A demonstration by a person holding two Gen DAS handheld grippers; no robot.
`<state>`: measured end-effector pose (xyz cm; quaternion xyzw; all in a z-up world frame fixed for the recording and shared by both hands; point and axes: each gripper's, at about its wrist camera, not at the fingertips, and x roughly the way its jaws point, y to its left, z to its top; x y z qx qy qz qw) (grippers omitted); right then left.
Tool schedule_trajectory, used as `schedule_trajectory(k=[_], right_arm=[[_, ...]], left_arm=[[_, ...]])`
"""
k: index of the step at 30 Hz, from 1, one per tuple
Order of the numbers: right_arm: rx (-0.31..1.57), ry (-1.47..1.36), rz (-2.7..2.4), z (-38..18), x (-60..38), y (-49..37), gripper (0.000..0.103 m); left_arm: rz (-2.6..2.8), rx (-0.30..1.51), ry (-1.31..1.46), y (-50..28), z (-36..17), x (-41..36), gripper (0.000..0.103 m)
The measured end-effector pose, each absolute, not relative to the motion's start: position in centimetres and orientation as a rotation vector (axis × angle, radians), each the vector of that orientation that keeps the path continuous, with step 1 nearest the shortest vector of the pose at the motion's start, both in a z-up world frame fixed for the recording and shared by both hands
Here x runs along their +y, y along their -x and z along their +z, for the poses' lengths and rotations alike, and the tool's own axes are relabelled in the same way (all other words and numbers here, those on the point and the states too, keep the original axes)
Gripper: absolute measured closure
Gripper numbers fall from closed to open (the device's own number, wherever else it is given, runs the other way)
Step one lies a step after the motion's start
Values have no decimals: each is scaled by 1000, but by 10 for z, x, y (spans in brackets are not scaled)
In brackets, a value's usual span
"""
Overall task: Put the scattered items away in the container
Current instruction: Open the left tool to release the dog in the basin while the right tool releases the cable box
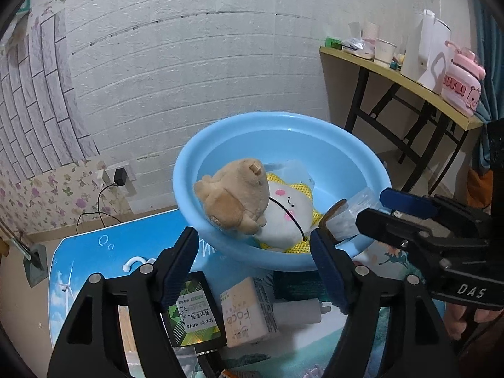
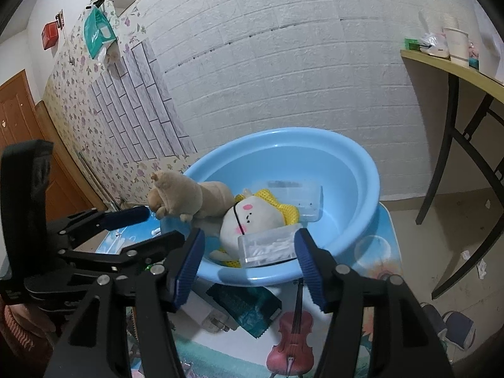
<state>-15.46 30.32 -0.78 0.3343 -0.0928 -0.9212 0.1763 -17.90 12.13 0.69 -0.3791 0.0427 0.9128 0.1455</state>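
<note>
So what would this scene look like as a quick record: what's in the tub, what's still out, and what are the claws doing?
Container: blue basin on a printed table mat
Already inside: brown plush toy, white plush toy
Left claw: open, empty
Right claw: open, clear box between its fingers at the basin's near rim
Still on the mat: green-patterned box, beige box, white tube, teal packet, toy violin

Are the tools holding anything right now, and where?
No firm hold. The left tool is empty. The clear box sits between the right tool's open jaws, with a gap on one side.
</note>
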Motion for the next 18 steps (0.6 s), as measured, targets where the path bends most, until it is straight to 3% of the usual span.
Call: schedule_trajectory(k=[18], right_arm=[[-219, -971, -2618, -6, 298, 135, 44]], left_arm=[[2666, 69, 1080, 151, 9, 87, 28]])
